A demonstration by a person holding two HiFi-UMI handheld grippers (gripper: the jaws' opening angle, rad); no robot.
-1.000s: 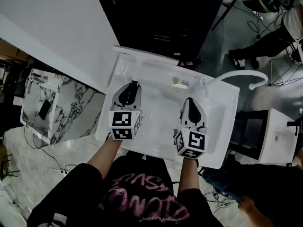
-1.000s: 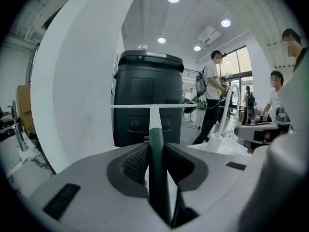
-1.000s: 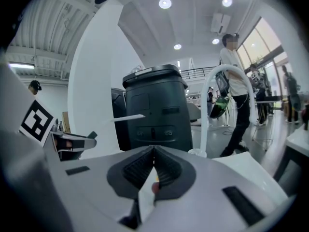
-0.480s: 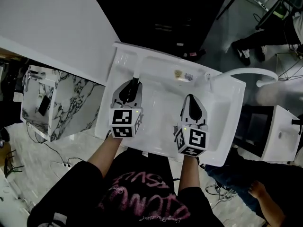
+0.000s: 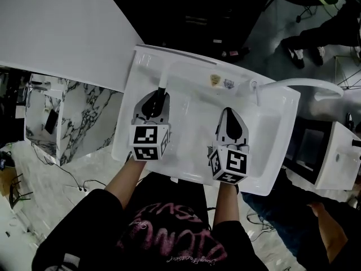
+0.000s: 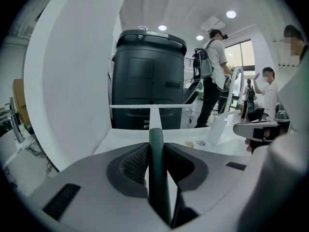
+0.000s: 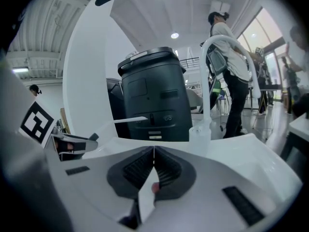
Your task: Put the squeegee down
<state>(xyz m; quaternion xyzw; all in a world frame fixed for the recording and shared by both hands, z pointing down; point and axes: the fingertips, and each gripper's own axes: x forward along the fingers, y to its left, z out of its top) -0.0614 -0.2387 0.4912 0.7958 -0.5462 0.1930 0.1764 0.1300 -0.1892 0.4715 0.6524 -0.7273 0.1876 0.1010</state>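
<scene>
— What's shifted?
— Barely anything. The left tool has eased a touch toward the sink's far edge, and the right tool stays over mid-sink.
— And the squeegee?
— Clamped by its dark handle in the left tool, with the white blade crosswise ahead, near the far left corner. The right tool is clenched on nothing.

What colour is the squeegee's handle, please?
The handle is dark green, clearest in the left gripper view.

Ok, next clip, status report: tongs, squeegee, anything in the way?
Left tongs shut on squeegee handle, blade level over sink back left. Right tongs shut, empty. Faucet off right, apart from blade.
</scene>
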